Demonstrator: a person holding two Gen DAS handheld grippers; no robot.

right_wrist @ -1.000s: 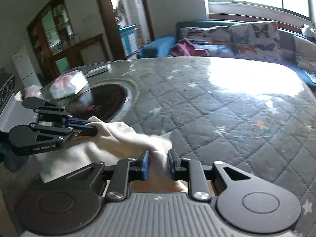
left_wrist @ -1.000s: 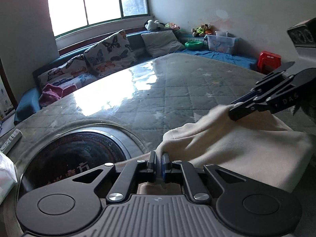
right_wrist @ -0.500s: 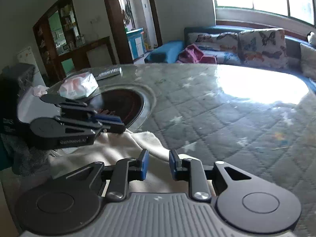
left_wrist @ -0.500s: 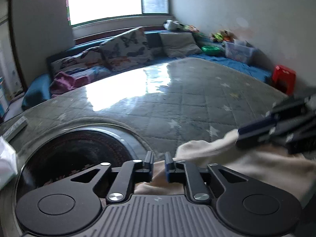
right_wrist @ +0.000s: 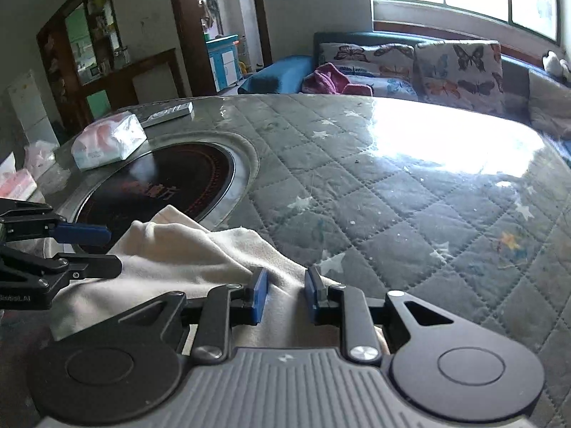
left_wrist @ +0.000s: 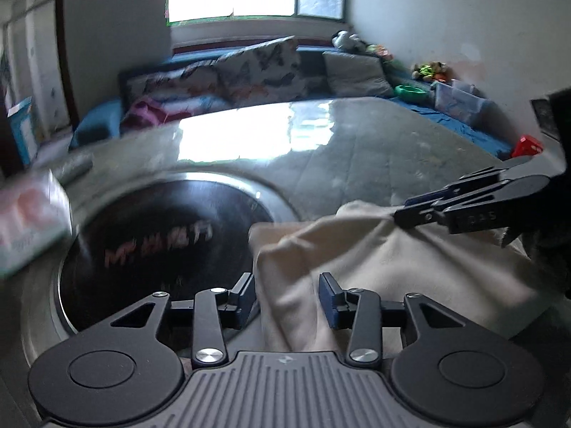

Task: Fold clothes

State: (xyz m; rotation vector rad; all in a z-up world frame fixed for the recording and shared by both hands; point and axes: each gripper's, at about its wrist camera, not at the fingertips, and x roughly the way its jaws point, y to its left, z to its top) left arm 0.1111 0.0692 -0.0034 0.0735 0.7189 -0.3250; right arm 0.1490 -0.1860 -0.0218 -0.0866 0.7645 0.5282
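Note:
A cream garment (left_wrist: 374, 260) lies bunched at the near edge of the quilted table, partly over the rim of the round black cooktop (left_wrist: 153, 242). My left gripper (left_wrist: 287, 299) is open with its jaws wide apart, straddling the cloth's left edge. My right gripper (right_wrist: 283, 294) is open too, jaws either side of a cloth fold (right_wrist: 221, 260). Each gripper shows in the other's view: the right (left_wrist: 407, 210) over the cloth's far right, the left (right_wrist: 110, 249) at the cloth's left edge.
A tissue pack (right_wrist: 109, 141) and a remote (right_wrist: 167, 112) lie beyond the cooktop (right_wrist: 160, 185). The grey quilted table top (right_wrist: 392, 192) stretches far and right. A sofa with butterfly cushions (right_wrist: 428, 67) stands behind it under the window.
Both grippers have opened and let go of the cream garment, which now rests on the table. The left gripper has swung left, toward the cooktop.

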